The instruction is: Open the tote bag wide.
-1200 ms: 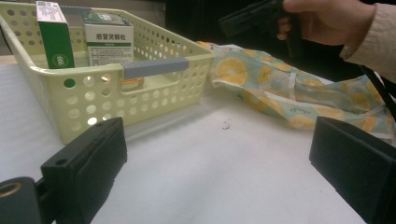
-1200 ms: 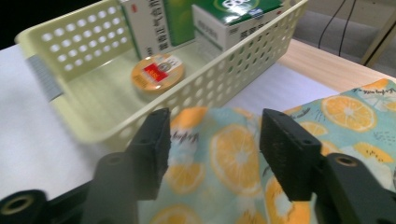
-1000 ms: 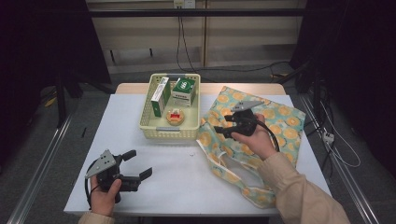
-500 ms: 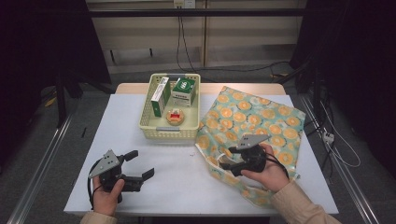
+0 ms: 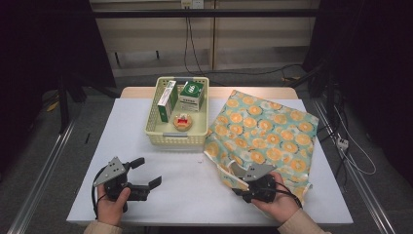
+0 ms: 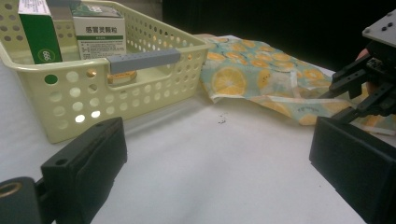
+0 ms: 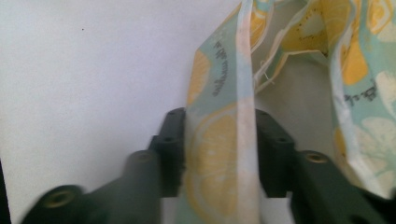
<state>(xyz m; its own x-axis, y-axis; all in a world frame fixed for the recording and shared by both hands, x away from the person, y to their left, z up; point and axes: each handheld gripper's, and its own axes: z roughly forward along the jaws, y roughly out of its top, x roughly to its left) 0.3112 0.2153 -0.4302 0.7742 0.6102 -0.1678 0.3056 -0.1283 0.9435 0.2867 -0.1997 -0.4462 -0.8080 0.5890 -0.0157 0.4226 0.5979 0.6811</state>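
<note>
While the left gripper [image 5: 144, 173] rests at the lower left of the high view, jaws spread wide and holding nothing, the pale yellow perforated plastic basket [image 5: 158, 134] sits upper centre with green cartons inside. Right of it lies the orange-slice patterned fabric bag [image 5: 265, 129] on the white table [image 5: 195, 190]. At lower right, the right gripper [image 7: 219, 149] pinches the bag's strap. Judgement: early stage; bag gripped, not yet opened, packing still ahead.

A lab-style recording bay. The white table [image 5: 195, 180] stands between metal floor rails [image 5: 39, 170], dark curtains [image 5: 44, 44] and hanging cables [image 5: 187, 36].
</note>
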